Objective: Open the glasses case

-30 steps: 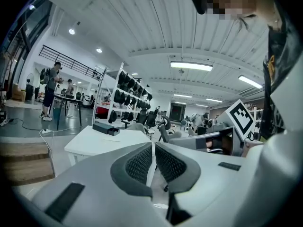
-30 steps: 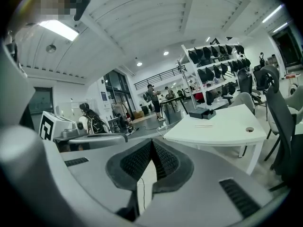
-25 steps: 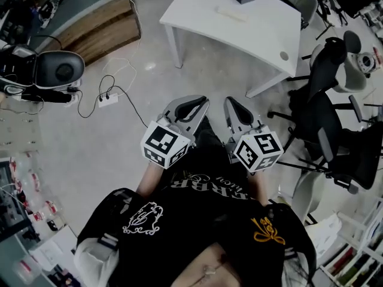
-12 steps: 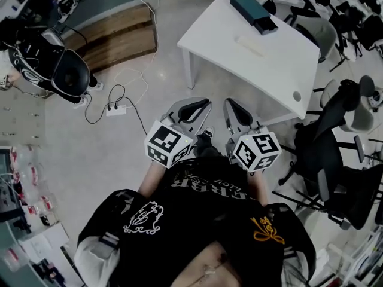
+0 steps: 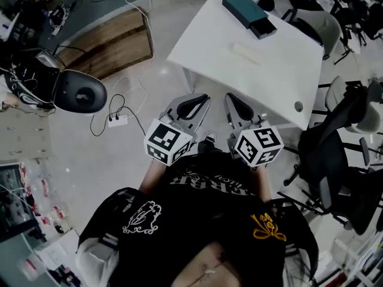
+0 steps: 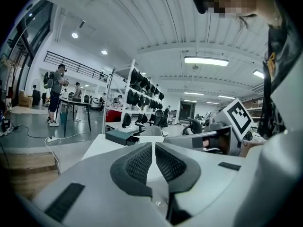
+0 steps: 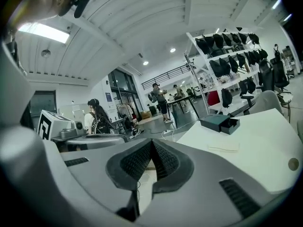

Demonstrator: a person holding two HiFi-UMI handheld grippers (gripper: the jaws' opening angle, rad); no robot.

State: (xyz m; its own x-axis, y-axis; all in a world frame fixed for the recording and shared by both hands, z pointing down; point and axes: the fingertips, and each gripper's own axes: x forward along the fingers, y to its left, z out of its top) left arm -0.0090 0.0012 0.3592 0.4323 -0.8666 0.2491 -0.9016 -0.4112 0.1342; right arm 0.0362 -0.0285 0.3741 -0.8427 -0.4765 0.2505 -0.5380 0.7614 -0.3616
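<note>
A white table (image 5: 203,40) stands ahead of me. On its far part lies a dark teal box (image 5: 245,11) with a darker piece sticking out at one end. Nearer on the tabletop lies a pale oblong case (image 5: 246,54). The right gripper view shows the same box (image 7: 219,123) and the pale case (image 7: 223,147). My left gripper (image 5: 195,99) and right gripper (image 5: 231,99) are held side by side in front of my chest, just short of the table's near edge. Both are shut with nothing between their jaws.
Black office chairs (image 5: 335,160) crowd the right side. A power strip with cables (image 5: 116,119) lies on the floor at left, near a rounded grey device (image 5: 81,91) and a wooden platform (image 5: 108,40). People stand far off in the left gripper view (image 6: 57,93).
The table has drawn closer and now sits just beyond the gripper tips. Both grippers stayed shut and side by side as I moved forward.
</note>
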